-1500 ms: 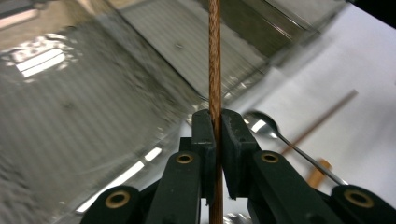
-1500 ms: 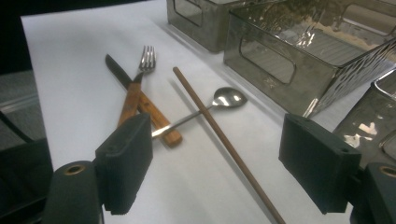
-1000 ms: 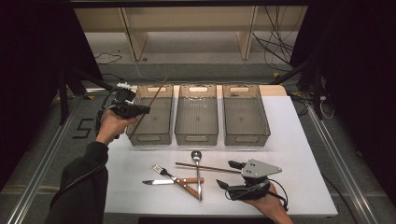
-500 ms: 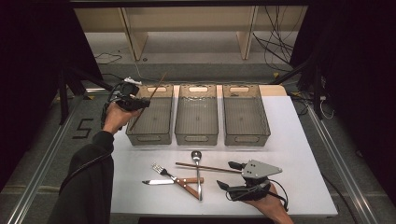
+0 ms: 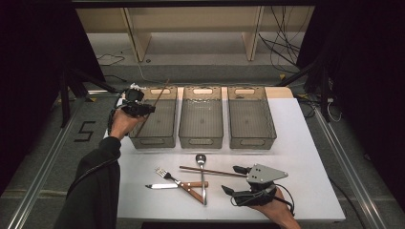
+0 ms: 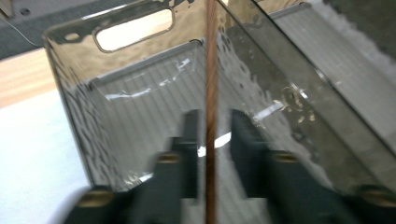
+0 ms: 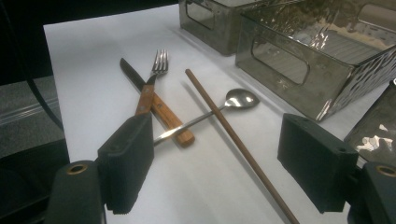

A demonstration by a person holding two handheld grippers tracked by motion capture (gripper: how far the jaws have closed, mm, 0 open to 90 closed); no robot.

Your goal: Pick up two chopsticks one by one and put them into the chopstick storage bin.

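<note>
A brown chopstick (image 5: 154, 104) leans steeply in the left grey bin (image 5: 149, 141); its top pokes above the far rim. My left gripper (image 5: 143, 109) is at that bin's left wall. Its jaws have just been opening. The left gripper view has the chopstick (image 6: 211, 93) running up between the left gripper's (image 6: 214, 140) parted jaws, and a gap shows beside it. My right gripper (image 5: 231, 179) rests on the white table near the front, wide open with nothing held. Ahead of the right gripper (image 7: 222, 161) lies a second chopstick (image 7: 233, 140).
A spoon (image 5: 201, 164), a fork (image 5: 165, 173) and a wooden-handled knife (image 5: 168, 186) lie crossed on the white table (image 5: 305, 157) with the second chopstick (image 5: 210, 171). The middle bin (image 5: 201, 141) and right bin (image 5: 252, 141) stand in a row behind them.
My left hand has shifted slightly right and down over the left bin, bringing the chopstick down into it. The right gripper has stayed put.
</note>
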